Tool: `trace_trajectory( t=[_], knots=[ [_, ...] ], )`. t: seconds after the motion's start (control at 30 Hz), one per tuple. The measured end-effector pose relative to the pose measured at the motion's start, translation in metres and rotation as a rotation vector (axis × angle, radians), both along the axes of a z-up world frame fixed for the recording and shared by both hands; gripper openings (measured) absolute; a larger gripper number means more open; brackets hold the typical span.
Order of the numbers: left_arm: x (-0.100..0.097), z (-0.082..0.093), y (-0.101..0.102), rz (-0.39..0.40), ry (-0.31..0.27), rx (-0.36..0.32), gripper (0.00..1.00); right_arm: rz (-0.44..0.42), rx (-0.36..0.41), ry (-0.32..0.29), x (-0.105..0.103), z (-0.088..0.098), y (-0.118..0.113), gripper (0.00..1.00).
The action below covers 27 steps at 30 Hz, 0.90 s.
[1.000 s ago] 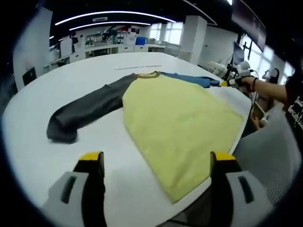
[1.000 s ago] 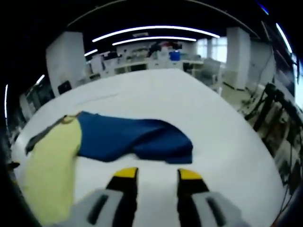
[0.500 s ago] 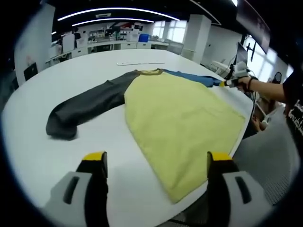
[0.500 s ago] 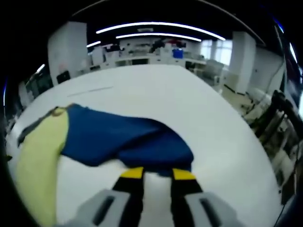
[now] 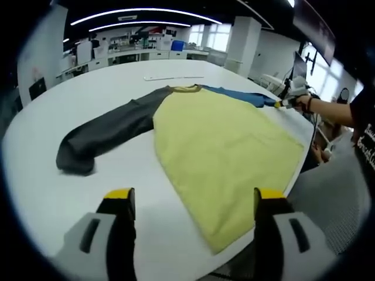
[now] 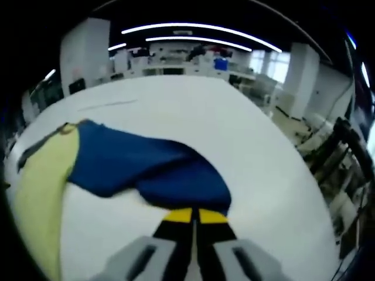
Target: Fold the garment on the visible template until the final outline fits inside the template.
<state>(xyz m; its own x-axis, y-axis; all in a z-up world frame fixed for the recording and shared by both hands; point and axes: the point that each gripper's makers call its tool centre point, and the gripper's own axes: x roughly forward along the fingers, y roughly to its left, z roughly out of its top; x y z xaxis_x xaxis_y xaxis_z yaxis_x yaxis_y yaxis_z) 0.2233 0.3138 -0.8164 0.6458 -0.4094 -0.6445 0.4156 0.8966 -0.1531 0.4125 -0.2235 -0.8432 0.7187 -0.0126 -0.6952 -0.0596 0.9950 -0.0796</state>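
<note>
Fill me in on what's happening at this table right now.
A person is working with a two-jaw gripper in each hand on a long-sleeved shirt spread flat on a white table. The right gripper has its jaws closed on the end of the blue sleeve. The left gripper hangs open above the table near the shirt's yellow hem, holding nothing. The grey sleeve lies stretched out. No fold has been made yet.

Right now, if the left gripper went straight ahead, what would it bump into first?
Probably the bare white table first, since the left gripper hangs open over it. Further along lies the shirt's yellow body, though depth is hard to judge.
</note>
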Motion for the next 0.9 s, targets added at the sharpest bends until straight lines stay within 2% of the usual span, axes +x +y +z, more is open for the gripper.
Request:
trace_trajectory(
  t=[0.5,0.6,0.7,0.9],
  knots=[
    [0.001,0.003,-0.008,-0.021,-0.006,-0.002,0.79,0.053,-0.006,0.024,-0.034,0.018,-0.011,0.00],
    [0.002,0.004,-0.009,-0.024,-0.009,-0.009,0.78,0.055,-0.014,0.025,-0.030,0.017,-0.025,0.00],
    [0.003,0.005,-0.010,-0.029,-0.013,-0.010,0.78,0.056,-0.017,0.030,-0.038,0.021,-0.023,0.00],
    [0.003,0.005,-0.012,-0.034,-0.014,-0.012,0.78,0.069,-0.042,0.047,-0.036,0.019,-0.038,0.00]
  ],
)
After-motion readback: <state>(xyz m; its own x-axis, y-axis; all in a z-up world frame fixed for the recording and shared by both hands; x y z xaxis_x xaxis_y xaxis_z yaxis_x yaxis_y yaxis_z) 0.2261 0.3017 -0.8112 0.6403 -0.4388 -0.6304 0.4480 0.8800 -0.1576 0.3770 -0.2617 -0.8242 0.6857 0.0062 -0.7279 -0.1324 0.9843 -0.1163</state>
